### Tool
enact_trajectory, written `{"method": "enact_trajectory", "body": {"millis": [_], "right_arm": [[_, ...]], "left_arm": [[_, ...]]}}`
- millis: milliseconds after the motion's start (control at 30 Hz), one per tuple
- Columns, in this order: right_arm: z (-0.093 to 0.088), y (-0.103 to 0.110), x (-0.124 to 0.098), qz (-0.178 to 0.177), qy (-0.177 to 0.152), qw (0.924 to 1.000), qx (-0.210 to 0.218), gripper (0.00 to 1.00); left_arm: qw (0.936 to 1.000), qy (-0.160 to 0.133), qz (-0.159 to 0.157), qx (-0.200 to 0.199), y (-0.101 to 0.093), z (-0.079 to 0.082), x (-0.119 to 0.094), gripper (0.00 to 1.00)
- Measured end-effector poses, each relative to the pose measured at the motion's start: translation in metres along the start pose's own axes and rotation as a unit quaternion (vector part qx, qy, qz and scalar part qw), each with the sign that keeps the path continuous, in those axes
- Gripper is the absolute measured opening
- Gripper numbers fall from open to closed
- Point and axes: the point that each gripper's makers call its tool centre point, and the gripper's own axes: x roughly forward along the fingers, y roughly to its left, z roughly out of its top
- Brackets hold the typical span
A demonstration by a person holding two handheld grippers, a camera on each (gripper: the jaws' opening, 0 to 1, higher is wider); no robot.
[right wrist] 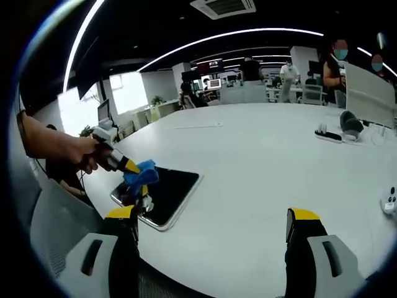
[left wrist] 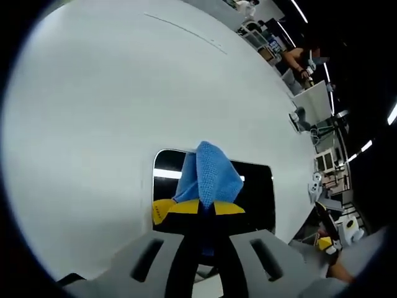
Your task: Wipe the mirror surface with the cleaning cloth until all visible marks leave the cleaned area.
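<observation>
Pinching the blue cloth (left wrist: 211, 172) between its jaws, our left gripper (left wrist: 208, 208) holds it right over the mirror (left wrist: 257, 192), which lies flat near the table's (left wrist: 93, 112) edge closest to us. From the right gripper view, we see the left gripper (right wrist: 133, 171) over the mirror's (right wrist: 170, 189) near-left end, with the dark glass running away from it along its long axis. Our right gripper (right wrist: 211, 226) hangs well apart, jaws spread wide and empty, so we judge the wiping falls to the left.
</observation>
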Motion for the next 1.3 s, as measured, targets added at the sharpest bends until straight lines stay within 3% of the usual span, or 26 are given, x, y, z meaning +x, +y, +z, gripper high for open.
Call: {"method": "enact_trajectory", "body": {"millis": [333,700,1300], "right_arm": [[-0.001,-0.002,0.000,-0.004,0.002,1.0000,0.005,0.99],[-0.001,-0.002,0.000,-0.006,0.002,0.9999,0.008,0.99],[0.000,-0.004,0.000,-0.006,0.000,0.9999,0.013,0.99]], "left_arm": [[1.0000,-0.004,0.002,-0.004,0.003,0.000,-0.003,0.03],[0.9999,-0.004,0.016,0.000,0.025,0.004,-0.020,0.03],[0.9997,-0.001,0.022,0.003,0.029,0.004,-0.023,0.03]]}}
